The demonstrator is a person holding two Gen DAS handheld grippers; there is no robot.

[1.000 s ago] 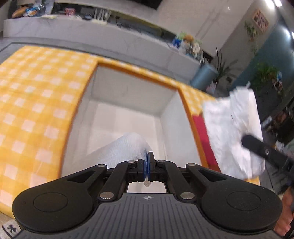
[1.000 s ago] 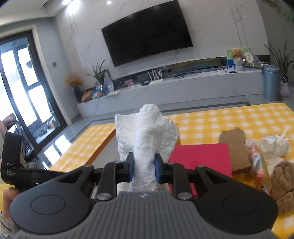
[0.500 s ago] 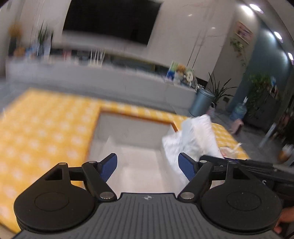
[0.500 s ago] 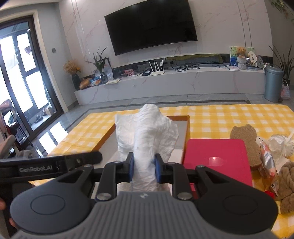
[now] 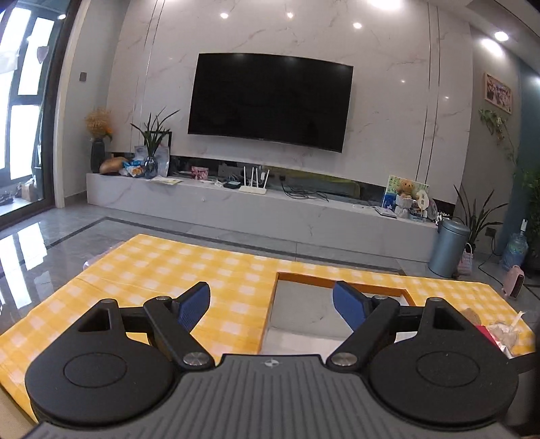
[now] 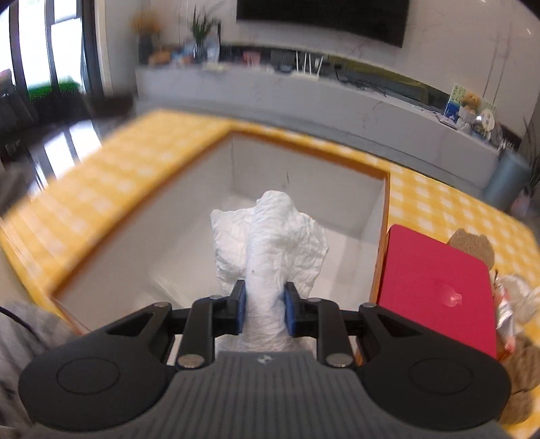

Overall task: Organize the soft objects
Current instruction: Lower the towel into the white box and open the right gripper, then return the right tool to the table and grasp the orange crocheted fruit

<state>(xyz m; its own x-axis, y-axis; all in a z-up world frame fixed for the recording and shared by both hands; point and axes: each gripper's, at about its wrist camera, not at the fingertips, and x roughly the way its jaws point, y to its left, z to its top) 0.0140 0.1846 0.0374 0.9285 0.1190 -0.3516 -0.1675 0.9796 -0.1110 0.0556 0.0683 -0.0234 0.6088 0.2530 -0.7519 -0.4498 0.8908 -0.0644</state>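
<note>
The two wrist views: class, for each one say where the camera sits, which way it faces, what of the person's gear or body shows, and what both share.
Left wrist: sits on the left gripper, faces nearly level toward the TV wall; its blue fingers are open and have just been opening, nothing between them.
Right wrist: sits on the right gripper, tilted down into the white bin; fingers clamp a white cloth; a grey sleeve shows.
Shared: the bin, yellow checked tablecloth, TV.

Bright recessed ceiling spotlights [image 5: 371, 4] above the black wall-mounted television [image 5: 270, 101] light a sharp, edge-bowed left view, while the right view smears with motion.
</note>
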